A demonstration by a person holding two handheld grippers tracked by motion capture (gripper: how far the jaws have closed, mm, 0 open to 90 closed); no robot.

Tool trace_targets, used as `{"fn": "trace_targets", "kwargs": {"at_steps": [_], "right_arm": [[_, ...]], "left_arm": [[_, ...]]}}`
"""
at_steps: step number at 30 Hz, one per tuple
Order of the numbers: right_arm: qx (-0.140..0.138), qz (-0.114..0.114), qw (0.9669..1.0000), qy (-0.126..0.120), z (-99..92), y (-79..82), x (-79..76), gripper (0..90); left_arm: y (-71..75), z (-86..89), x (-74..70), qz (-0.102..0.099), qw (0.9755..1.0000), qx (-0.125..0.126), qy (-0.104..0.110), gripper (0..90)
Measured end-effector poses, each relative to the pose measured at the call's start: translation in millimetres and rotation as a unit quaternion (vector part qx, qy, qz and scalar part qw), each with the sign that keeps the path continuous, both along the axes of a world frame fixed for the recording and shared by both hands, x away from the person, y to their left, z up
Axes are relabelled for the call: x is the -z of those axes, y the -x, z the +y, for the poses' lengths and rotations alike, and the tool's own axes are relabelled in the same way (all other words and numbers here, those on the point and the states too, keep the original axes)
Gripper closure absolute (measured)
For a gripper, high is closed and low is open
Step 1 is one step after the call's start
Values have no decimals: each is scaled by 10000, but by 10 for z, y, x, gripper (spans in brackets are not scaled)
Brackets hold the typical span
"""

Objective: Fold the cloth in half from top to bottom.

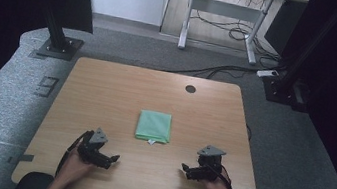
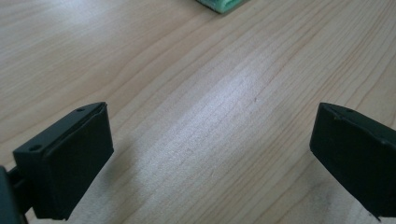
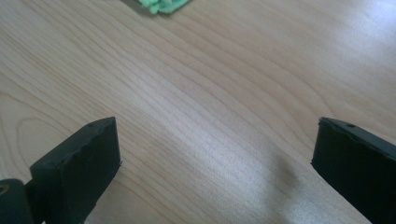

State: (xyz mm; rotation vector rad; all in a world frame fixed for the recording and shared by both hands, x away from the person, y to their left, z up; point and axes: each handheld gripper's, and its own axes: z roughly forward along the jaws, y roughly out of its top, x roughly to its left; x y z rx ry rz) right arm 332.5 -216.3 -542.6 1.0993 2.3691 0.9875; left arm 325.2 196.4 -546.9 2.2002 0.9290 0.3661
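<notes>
Folded green cloth (image 1: 154,126) lay mid-worktop (image 1: 106,90), long axis running toward the far edge. Left claw (image 1: 105,158) and right claw (image 1: 191,171), both spread and empty, flanked it near the near edge, about equally close.

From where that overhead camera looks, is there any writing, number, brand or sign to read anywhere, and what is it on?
"9": one large grey figure that looks like a 9, on the grey floor mat left of the wooden table; I am not sure of the reading.
White tag at the near edge of the folded green cloth: too small to read.
On the table itself I see no writing.
</notes>
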Motion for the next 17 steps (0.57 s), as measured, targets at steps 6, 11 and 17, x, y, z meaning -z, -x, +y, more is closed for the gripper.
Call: {"fn": "trace_targets", "kwargs": {"at_steps": [6,11,17], "right_arm": [[-21,142,9999,28,5,-10,109,0],[-23,98,9999,-95,5,-19,142,0],[-32,103,9999,-97,4,-23,143,0]], "left_arm": [[2,-83,22,76,9995,58,-308,0],[-10,-88,25,196,9995,45,-258,0],[-11,-88,25,197,9995,45,-257,0]]}}
